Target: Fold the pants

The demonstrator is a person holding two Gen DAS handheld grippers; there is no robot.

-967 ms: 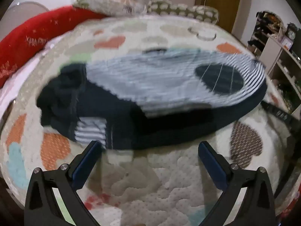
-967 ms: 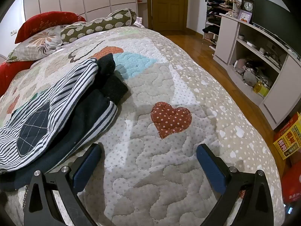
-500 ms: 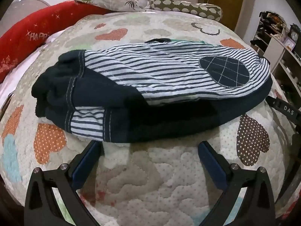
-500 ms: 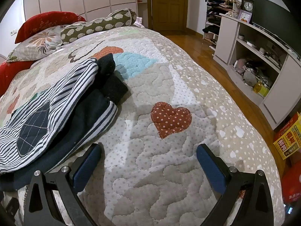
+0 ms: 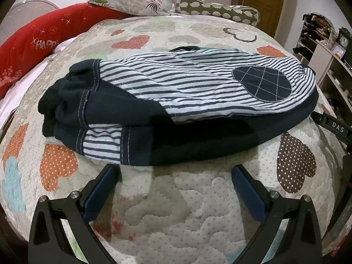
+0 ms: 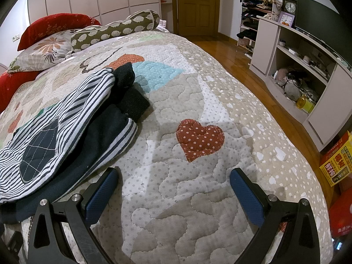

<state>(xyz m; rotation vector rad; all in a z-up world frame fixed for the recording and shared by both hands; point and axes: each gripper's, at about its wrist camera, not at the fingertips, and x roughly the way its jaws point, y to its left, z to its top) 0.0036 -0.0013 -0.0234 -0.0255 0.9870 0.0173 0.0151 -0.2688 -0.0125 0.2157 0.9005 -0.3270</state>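
Entry: pants (image 5: pixel 176 110), striped and dark blue, lying folded in a flat bundle on the quilt (image 5: pixel 198 220).

Change: a second ago my left view of the pants was smeared with motion; now it is sharp and steady, with the bundle lying the same way. My right view has not shifted. I judge the fold done or nearly so, with both tools pulled clear.

Left gripper (image 5: pixel 176 176): jaws spread wide, holding nothing, just short of the near edge of the pants.

Right gripper (image 6: pixel 173 180): jaws spread wide, holding nothing, over bare quilt to the right of the pants; its left finger sits just beside the dark hem.

Around the pants:
- Heart patch (image 6: pixel 199 138), red with dots, on the quilt to the right of the pants.
- Pillows (image 5: pixel 143 2) and a long bolster (image 5: pixel 217 11), well beyond the pants at the head of the bed.
- Red blanket (image 5: pixel 44 44), left of the pants.
- Shelf unit (image 6: pixel 297 66), well to the right of the pants, across the wood floor.

Obstructions: none near the pants.
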